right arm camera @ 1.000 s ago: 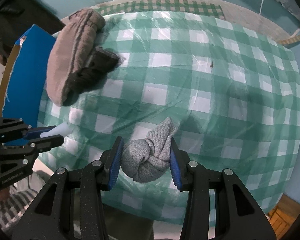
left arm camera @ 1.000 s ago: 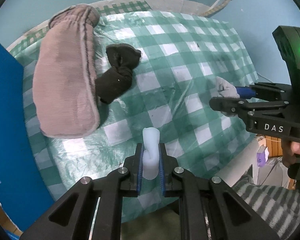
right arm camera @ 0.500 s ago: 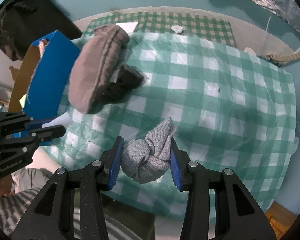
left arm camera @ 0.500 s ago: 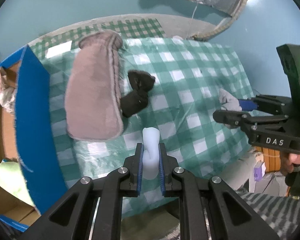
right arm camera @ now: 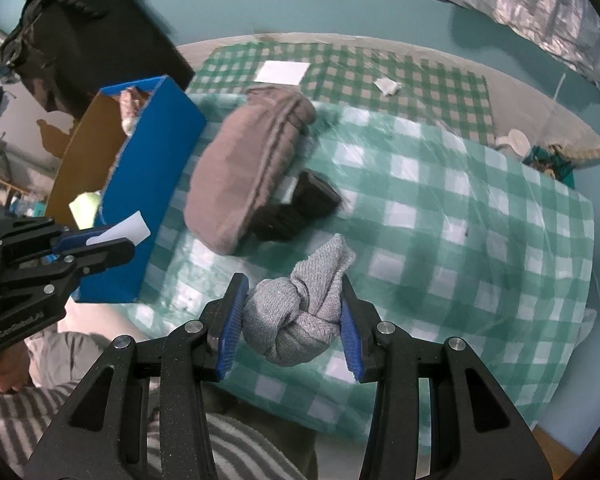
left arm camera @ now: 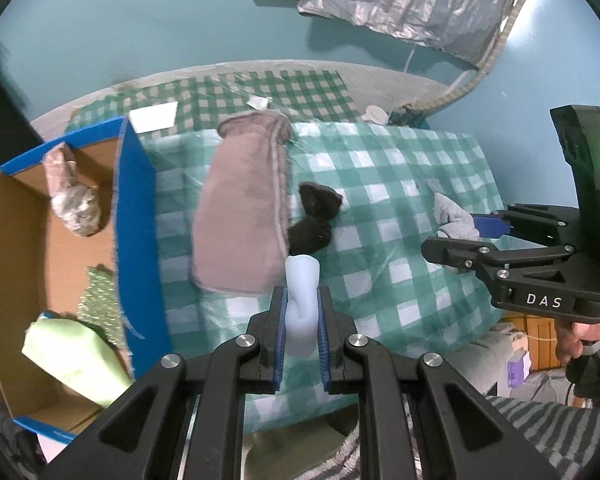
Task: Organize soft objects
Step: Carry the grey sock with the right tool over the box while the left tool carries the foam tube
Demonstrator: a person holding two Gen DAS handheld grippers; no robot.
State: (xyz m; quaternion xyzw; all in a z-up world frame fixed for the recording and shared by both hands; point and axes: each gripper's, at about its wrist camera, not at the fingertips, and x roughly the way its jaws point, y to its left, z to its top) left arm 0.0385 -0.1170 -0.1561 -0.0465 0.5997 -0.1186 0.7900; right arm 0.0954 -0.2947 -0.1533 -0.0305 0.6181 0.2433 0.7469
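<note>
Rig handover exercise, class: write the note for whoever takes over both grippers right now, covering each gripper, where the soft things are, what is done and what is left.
Left gripper: shut on pale blue soft piece, above the table's near edge.
Right gripper: shut on knotted grey sock, also over the table.
Blue box at the table's left end already holds several soft items.
Left on the checked tablecloth: brown mitten-like piece and dark knotted sock beside it.
Likely next: drop both held items in the box, then fetch those two.

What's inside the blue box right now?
The blue box holds a pinkish-grey knotted bundle at its far end, a pale green item at the near end, and something green and textured between them. The near wall hides part of its floor.
</note>
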